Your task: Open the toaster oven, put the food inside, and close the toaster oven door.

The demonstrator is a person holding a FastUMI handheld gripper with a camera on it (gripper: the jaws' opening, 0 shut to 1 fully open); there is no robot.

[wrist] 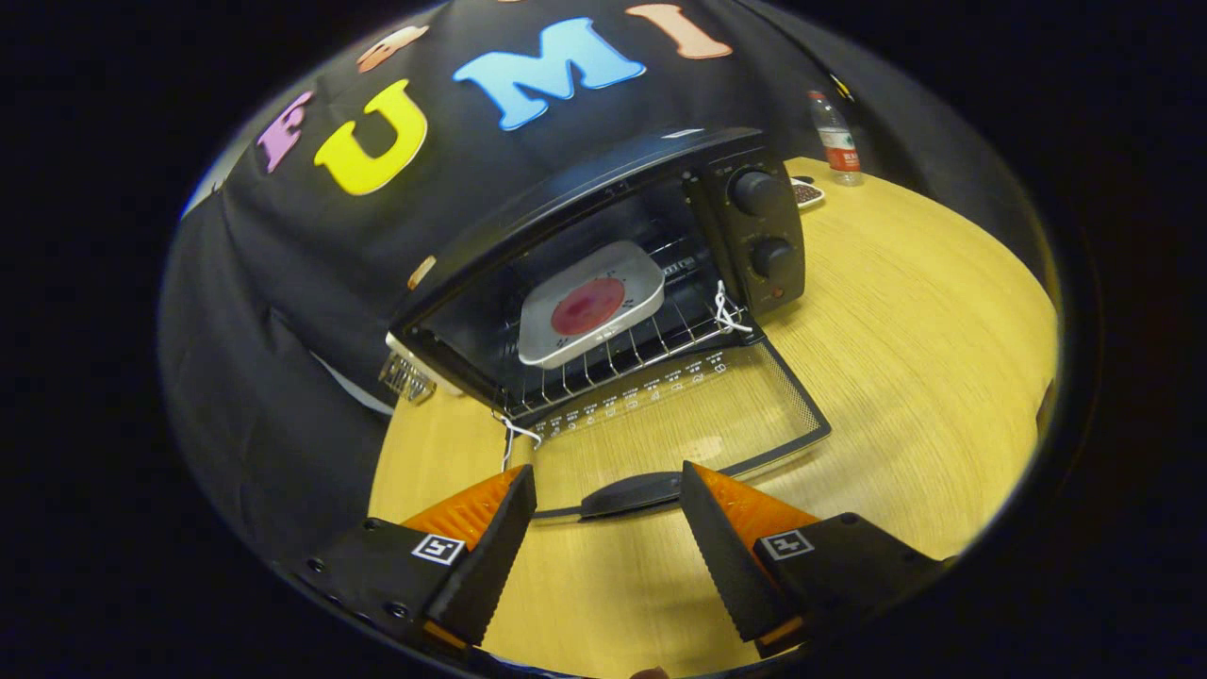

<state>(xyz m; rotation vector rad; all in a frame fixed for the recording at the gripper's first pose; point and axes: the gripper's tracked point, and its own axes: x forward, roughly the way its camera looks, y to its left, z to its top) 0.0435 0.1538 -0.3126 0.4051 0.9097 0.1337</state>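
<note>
A pale wooden tabletop [924, 283] fills the right and lower part of the frame. On it, in the centre, stands the black toaster oven [603, 273], its long axis running from lower left to upper right, its open mouth facing the tongs. Its two knobs [762, 223] sit on the panel at the right end. The glass door [679, 415] lies folded down flat toward the tongs, with its dark handle [630, 494] just ahead of them, between the two tips. Inside, on the wire rack [622, 354], rests a grey rounded-square tray [591, 302] holding a flat red round of food [587, 306]. The tongs [608, 509] stand wide apart at the bottom of the frame, holding nothing. A plastic bottle [834, 138] stands at the upper right.
</note>
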